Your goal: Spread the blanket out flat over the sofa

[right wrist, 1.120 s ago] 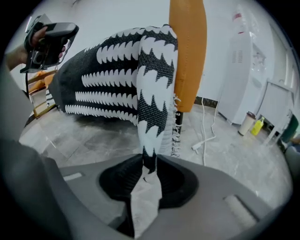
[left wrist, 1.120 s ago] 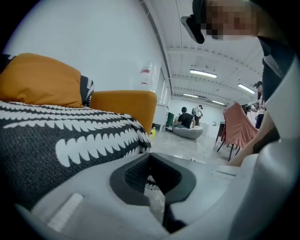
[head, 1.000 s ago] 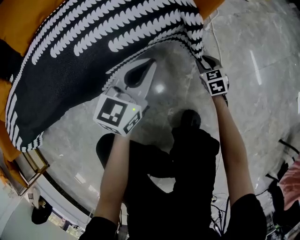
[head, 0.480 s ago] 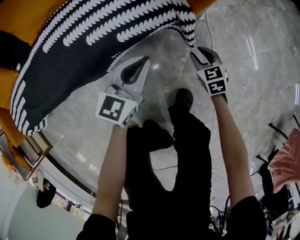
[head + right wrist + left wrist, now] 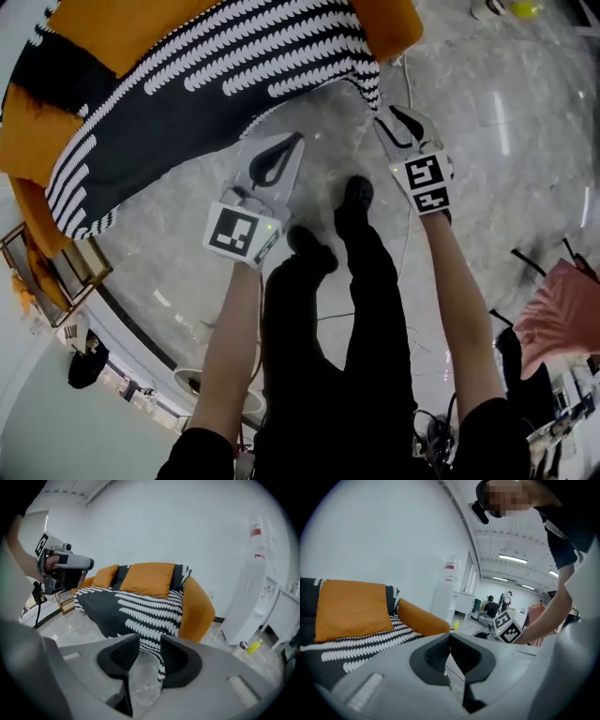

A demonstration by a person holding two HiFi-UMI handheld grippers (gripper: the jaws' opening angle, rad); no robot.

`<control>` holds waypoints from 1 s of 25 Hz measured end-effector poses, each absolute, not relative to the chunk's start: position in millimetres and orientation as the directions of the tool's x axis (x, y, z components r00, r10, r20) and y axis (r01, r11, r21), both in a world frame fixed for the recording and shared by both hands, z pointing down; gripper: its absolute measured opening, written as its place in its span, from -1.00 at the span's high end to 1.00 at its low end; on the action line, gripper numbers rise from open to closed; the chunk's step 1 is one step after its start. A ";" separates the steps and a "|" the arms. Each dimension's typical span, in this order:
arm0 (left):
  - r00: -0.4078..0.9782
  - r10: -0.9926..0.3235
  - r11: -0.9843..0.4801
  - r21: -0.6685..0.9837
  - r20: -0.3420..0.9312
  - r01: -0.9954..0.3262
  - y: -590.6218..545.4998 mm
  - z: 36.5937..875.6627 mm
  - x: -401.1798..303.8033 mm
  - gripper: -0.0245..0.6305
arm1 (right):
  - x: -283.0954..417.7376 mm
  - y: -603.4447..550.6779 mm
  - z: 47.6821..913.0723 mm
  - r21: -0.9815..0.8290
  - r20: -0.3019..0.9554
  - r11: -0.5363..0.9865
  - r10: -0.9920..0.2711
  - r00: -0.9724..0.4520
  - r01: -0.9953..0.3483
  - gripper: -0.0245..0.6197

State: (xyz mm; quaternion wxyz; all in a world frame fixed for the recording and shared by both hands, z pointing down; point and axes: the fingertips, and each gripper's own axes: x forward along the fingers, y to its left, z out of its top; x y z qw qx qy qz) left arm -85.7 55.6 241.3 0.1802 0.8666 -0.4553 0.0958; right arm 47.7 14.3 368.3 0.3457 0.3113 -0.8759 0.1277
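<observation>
One yellow bottle (image 5: pixel 253 646) near sofa (image 5: pixel 199 609)

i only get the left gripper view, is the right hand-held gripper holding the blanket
observer: no. the right hand-held gripper is open. its jaws have just been opening, and only floor shows between them.
operator: how does the front edge sit
observer: the blanket drapes down over the seat front of the sofa.
operator: anything at the far end
observer: a gold-framed side table stands on the floor beside that end.
</observation>
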 end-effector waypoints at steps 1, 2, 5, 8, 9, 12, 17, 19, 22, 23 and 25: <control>0.562 -0.759 -0.515 0.223 0.329 -0.827 58.4 224.9 -85.2 0.89 | 45.9 16.1 348.4 -0.003 0.676 0.781 -0.458 -0.577 -0.624 0.48; 0.556 -0.764 -0.510 0.221 0.326 -0.831 60.6 207.9 -85.3 0.89 | 43.6 16.8 327.2 0.002 0.666 0.787 -0.461 -0.586 -0.617 0.48; 0.539 -0.778 -0.492 0.221 0.324 -0.842 64.9 157.3 -85.7 0.89 | 35.6 17.2 261.6 0.012 0.627 0.800 -0.473 -0.619 -0.600 0.49; 0.520 -0.792 -0.469 0.227 0.319 -0.854 72.4 112.3 -81.5 0.89 | 33.5 23.6 205.3 0.011 0.597 0.812 -0.474 -0.647 -0.584 0.49; 0.512 -0.800 -0.456 0.236 0.314 -0.858 75.2 98.4 -79.8 0.89 | 33.4 25.7 187.7 0.007 0.587 0.816 -0.472 -0.658 -0.579 0.49; 0.489 -0.819 -0.425 0.254 0.300 -0.869 82.8 63.2 -74.1 0.89 | 30.7 29.1 138.5 0.006 0.552 0.832 -0.466 -0.691 -0.555 0.49; 0.459 -0.839 -0.398 0.244 0.292 -0.884 100.1 9.7 -75.4 0.89 | 21.5 41.2 68.6 0.012 0.513 0.864 -0.438 -0.738 -0.504 0.51; 0.440 -0.849 -0.381 0.237 0.292 -0.893 106.5 -12.2 -82.1 0.89 | 16.9 46.8 41.9 0.014 0.499 0.873 -0.428 -0.754 -0.487 0.52; 0.412 -0.865 -0.351 0.242 0.286 -0.905 117.8 -41.7 -89.5 0.89 | 14.2 59.4 4.3 0.008 0.479 0.887 -0.409 -0.777 -0.462 0.55; 0.405 -0.869 -0.343 0.244 0.284 -0.907 121.7 -50.1 -91.4 0.89 | 13.1 63.9 -6.6 0.007 0.471 0.890 -0.405 -0.784 -0.455 0.55; 0.397 -0.875 -0.334 0.245 0.278 -0.910 131.4 -65.2 -95.9 0.89 | 7.8 73.5 -25.6 0.010 0.454 0.895 -0.401 -0.796 -0.446 0.55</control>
